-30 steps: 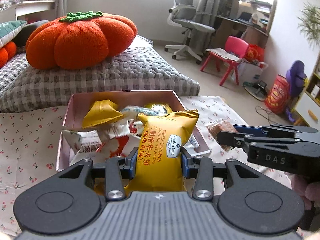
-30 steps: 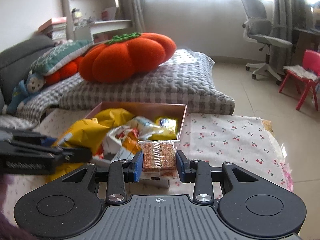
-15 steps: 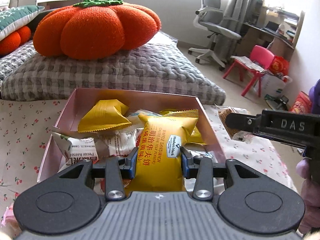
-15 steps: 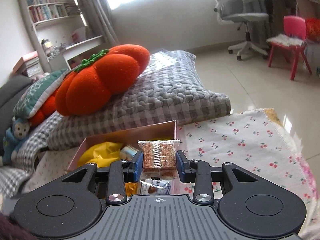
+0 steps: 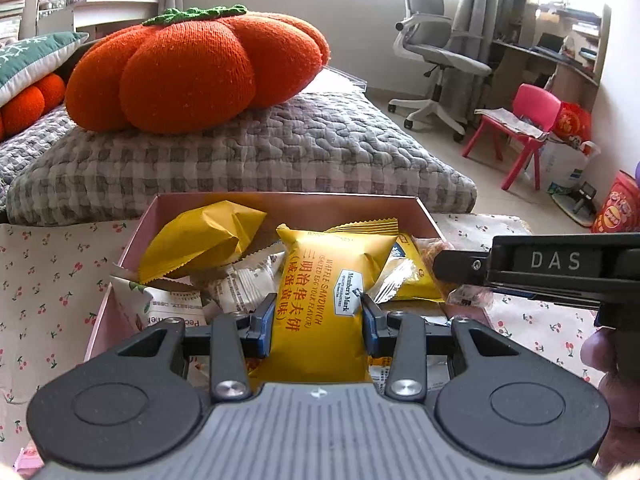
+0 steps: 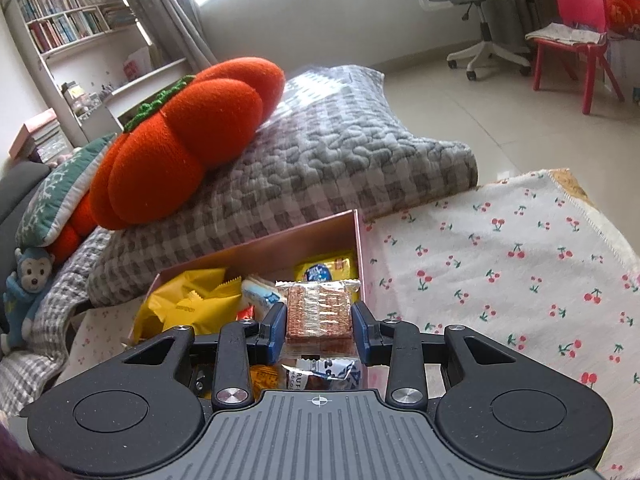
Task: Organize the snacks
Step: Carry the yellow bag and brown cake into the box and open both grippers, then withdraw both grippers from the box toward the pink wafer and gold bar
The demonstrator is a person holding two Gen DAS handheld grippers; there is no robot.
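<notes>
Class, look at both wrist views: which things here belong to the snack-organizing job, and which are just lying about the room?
Part of the job:
- left gripper, shut on the yellow waffle sandwich packet
- right gripper, shut on the clear-wrapped cracker packet
- pink box with other snack packets inside

Just lying about:
- orange pumpkin cushion
- grey checked quilt
- office chair
- red child's chair

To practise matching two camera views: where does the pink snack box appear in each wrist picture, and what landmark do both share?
Left wrist: pink snack box sits centre, just beyond the tongs, open and full of packets.
Right wrist: the box lies centre-left, its right wall beside the cherry-print cloth.
Shared landmark: the orange pumpkin cushion behind it.
</notes>
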